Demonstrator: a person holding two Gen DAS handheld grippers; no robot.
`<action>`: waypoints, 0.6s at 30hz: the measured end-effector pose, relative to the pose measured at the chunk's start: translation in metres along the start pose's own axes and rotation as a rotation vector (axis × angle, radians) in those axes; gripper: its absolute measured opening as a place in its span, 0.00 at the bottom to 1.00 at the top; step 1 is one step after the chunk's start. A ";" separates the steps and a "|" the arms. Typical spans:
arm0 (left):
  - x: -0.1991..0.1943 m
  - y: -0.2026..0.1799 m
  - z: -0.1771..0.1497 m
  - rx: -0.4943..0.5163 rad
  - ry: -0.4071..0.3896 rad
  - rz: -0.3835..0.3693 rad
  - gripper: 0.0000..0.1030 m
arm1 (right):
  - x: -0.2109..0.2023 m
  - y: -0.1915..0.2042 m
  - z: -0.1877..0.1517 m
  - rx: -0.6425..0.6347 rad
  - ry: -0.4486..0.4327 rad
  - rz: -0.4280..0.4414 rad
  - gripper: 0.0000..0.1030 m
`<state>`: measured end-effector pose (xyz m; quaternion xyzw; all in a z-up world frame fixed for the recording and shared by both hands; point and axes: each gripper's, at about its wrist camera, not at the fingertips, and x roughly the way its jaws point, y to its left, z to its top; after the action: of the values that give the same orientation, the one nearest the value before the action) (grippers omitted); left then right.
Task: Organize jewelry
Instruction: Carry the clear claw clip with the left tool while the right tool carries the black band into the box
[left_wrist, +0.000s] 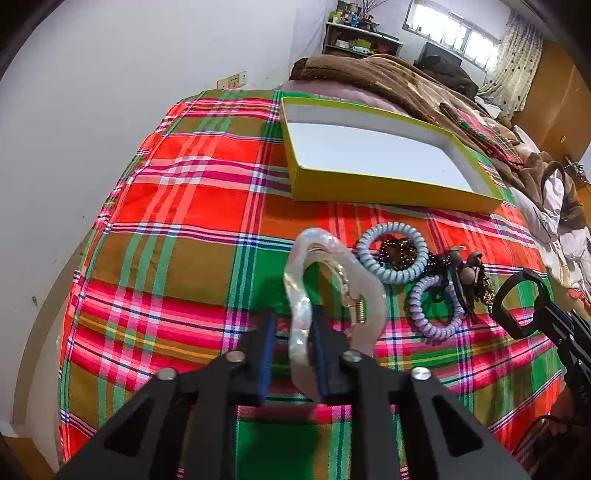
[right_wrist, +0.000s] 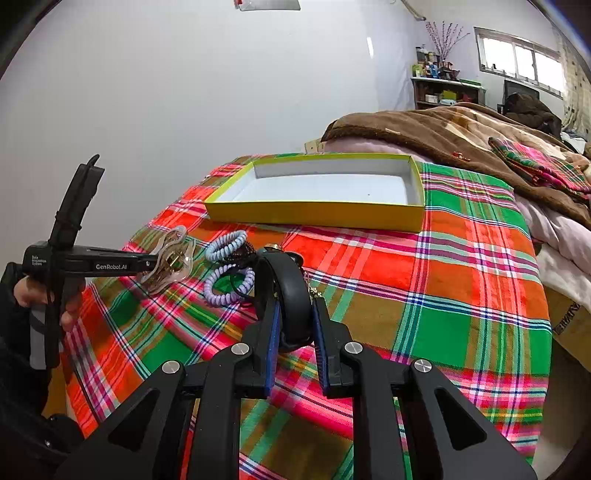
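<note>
At six o'clock of the left wrist view, left gripper (left_wrist: 293, 332) closed narrowly on a pearly white hair claw (left_wrist: 325, 280), blue pads pinching one curved shell, gold spring showing at the clip's right edge, clip lifted off the plaid blanket (left_wrist: 177, 221). Toward two o'clock from the clip, a loose heap on the blanket: pale blue coil hair tie (left_wrist: 391, 254) ringed around dark beads (left_wrist: 397, 251), lilac coil hair tie (left_wrist: 436, 310) just beside, black pieces and a fine chain tangled to the right. At twelve o'clock, well apart from the heap, a shallow yellow box (left_wrist: 388, 184) with white interior, lying flat. At three o'clock, right gripper (left_wrist: 517, 306) carrying a black band.

From the right wrist view, at six o'clock, right gripper (right_wrist: 295, 325) clamped on a black bangle (right_wrist: 291, 291), held upright between the blue pads, above the blanket near the heap. At nine o'clock, left gripper (right_wrist: 147, 264) with the claw clip at its tip. At twelve o'clock, yellow box (right_wrist: 317, 214); brown blanket (right_wrist: 443, 133) at two o'clock.
</note>
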<state>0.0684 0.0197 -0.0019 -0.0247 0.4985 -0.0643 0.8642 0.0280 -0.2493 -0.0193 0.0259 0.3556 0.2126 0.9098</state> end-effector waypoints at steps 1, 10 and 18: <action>-0.001 0.000 0.001 0.002 -0.006 0.002 0.11 | -0.001 0.000 0.000 0.005 -0.004 -0.002 0.17; -0.010 0.008 0.002 -0.017 -0.037 0.013 0.10 | -0.009 0.002 0.003 0.037 -0.040 -0.005 0.17; -0.026 0.010 0.013 -0.019 -0.069 0.011 0.10 | -0.015 0.003 0.018 0.040 -0.069 -0.027 0.17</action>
<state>0.0679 0.0325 0.0260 -0.0322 0.4691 -0.0540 0.8809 0.0288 -0.2510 0.0046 0.0467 0.3286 0.1919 0.9236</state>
